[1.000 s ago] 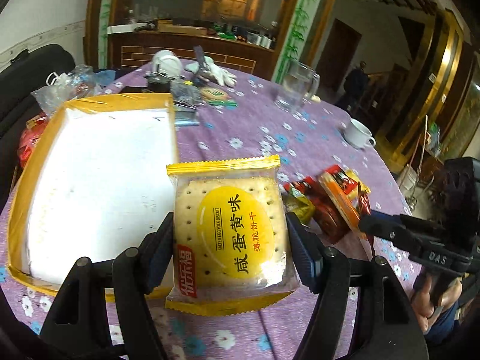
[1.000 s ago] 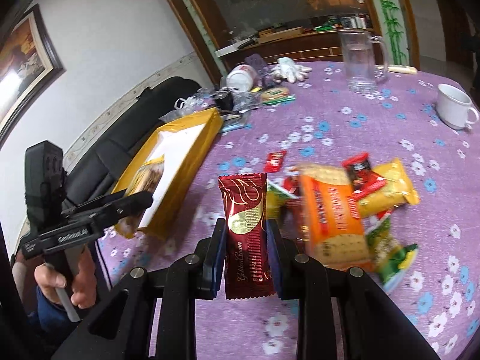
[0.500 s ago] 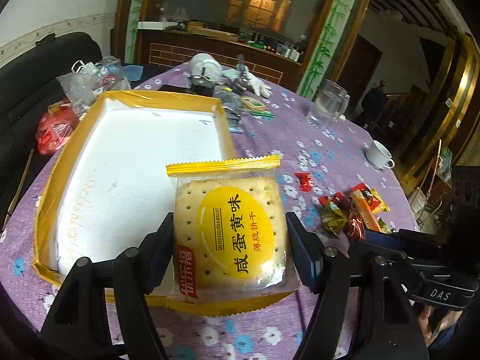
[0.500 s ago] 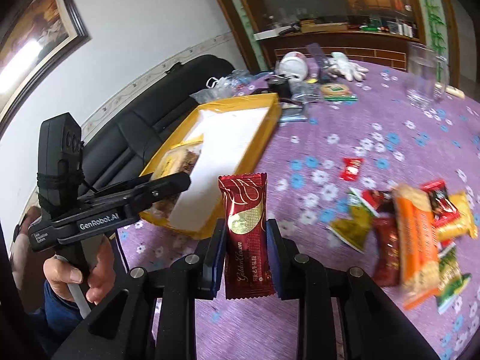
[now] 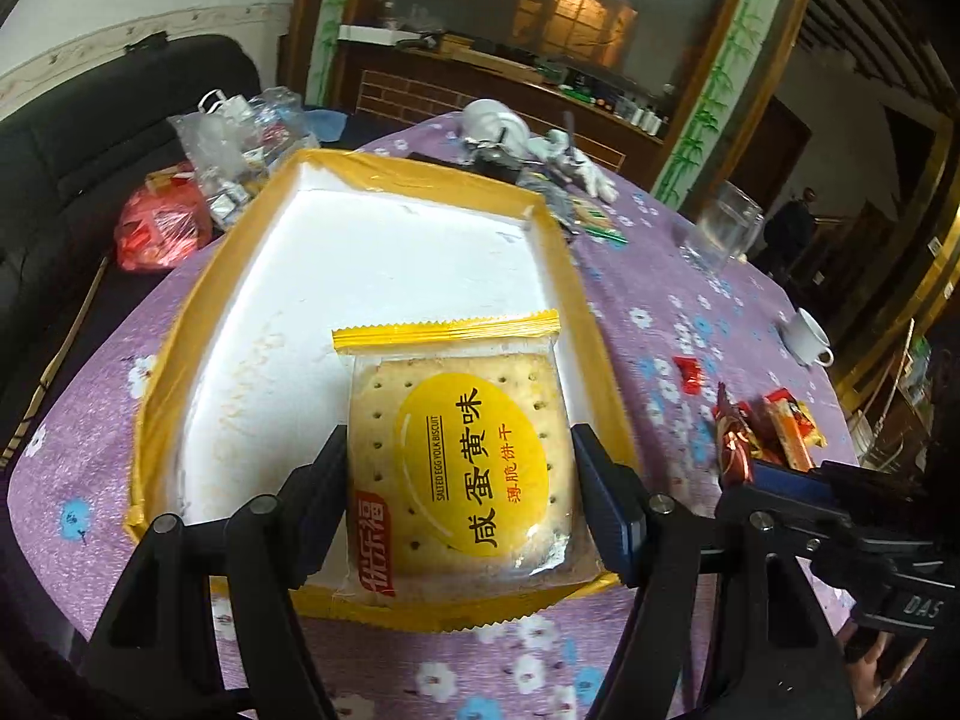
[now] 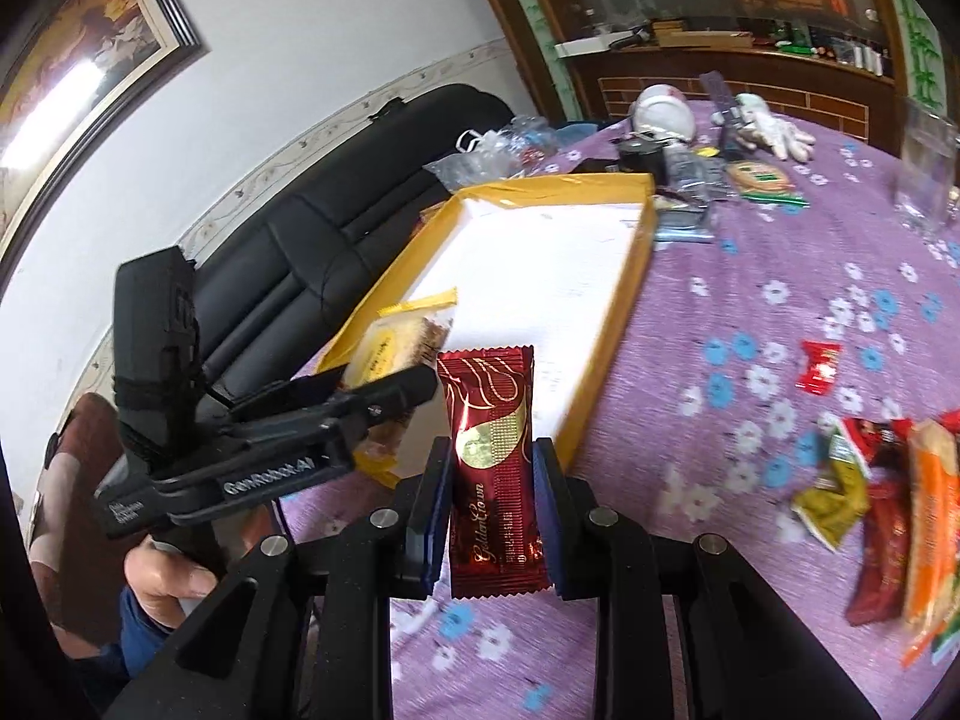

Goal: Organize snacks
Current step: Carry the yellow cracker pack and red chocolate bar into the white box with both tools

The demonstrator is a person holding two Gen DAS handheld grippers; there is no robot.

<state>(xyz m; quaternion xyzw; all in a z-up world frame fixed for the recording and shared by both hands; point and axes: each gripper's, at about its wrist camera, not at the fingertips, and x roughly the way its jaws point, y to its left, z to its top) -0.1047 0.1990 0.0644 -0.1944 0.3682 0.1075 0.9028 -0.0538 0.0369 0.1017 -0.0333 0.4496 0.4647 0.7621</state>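
tray: big yellow-rimmed tray with a bare white floor, sitting on the purple flowered bench, nothing lying in it that I can see

left gripper: left gripper is pinching a salted egg yolk biscuit pack by its two side edges, jaws fairly wide because the pack is wide. It hangs over the tray's near-right corner, not resting on the floor as far as I can tell

right gripper: right gripper has its jaws close together on a dark red wafer bar, held upright, just short of the tray's near edge

loose pile: rest of the snacks lie in a heap at about 3 o'clock from the tray, one little red candy on its own between them

step: looks like the carry-to-tray bit, both hands loaded, nothing dropped off

next: my guess, lower the biscuit flat toward the 9 o'clock side so there's room, let go, then bring the bar over the rim and lay it beside it. Watch the two grippers don't bump, they're near each other
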